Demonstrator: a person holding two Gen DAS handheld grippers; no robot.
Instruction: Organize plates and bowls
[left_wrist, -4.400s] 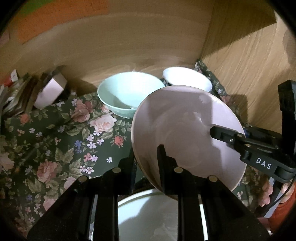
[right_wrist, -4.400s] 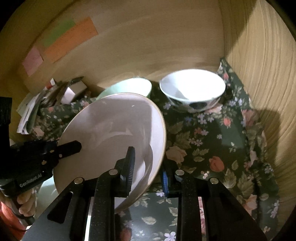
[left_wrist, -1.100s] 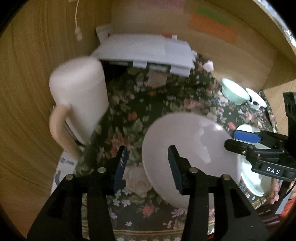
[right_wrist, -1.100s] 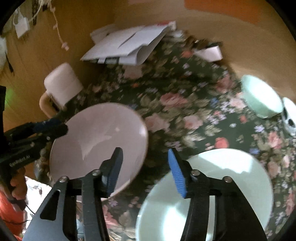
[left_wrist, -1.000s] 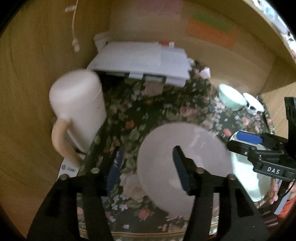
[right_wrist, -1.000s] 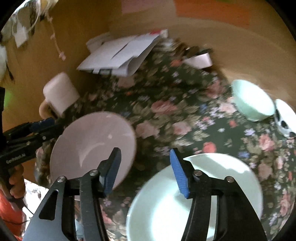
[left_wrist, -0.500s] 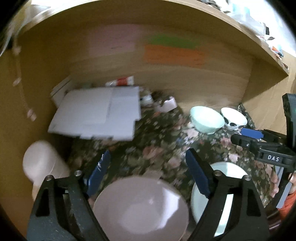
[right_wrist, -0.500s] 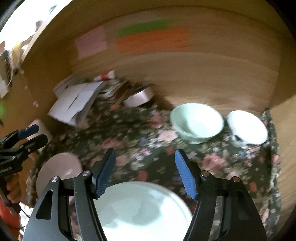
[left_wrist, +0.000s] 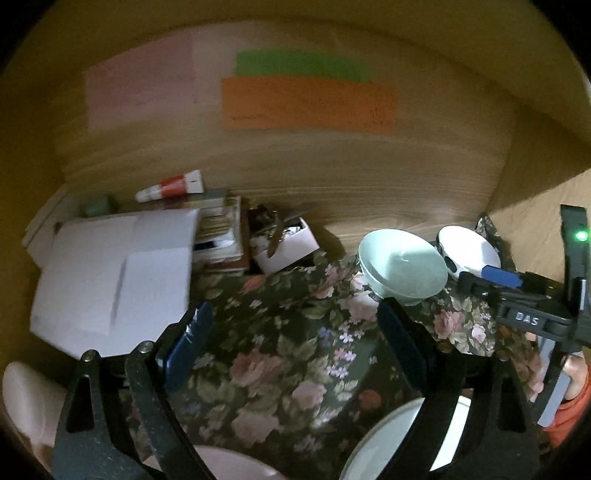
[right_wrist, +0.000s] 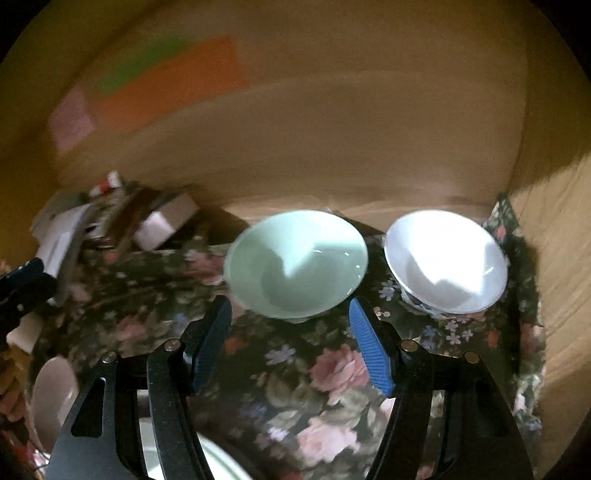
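A pale green bowl (right_wrist: 295, 262) and a white bowl (right_wrist: 447, 258) stand side by side on the floral cloth (right_wrist: 295, 387) by the back wall. My right gripper (right_wrist: 290, 343) is open and empty, its fingertips just short of the green bowl. My left gripper (left_wrist: 295, 343) is open with its jaws still opening; only cloth shows between them. From it the green bowl (left_wrist: 402, 266) and white bowl (left_wrist: 469, 247) lie ahead to the right, with the right gripper (left_wrist: 517, 295) beside them. A pink plate (left_wrist: 236, 465) and a white plate (left_wrist: 388, 443) lie below the left fingers.
White papers (left_wrist: 110, 273), stacked books, a red-and-white tube (left_wrist: 170, 186) and a small open box (left_wrist: 284, 247) crowd the back left. A white mug (left_wrist: 26, 398) stands at the far left. Wooden walls close the back and right. A hand (left_wrist: 576, 373) holds the right gripper.
The pink plate, held by both grippers earlier, now lies on the cloth left of the white plate. Both grippers opened and swung towards the bowls at the back right.
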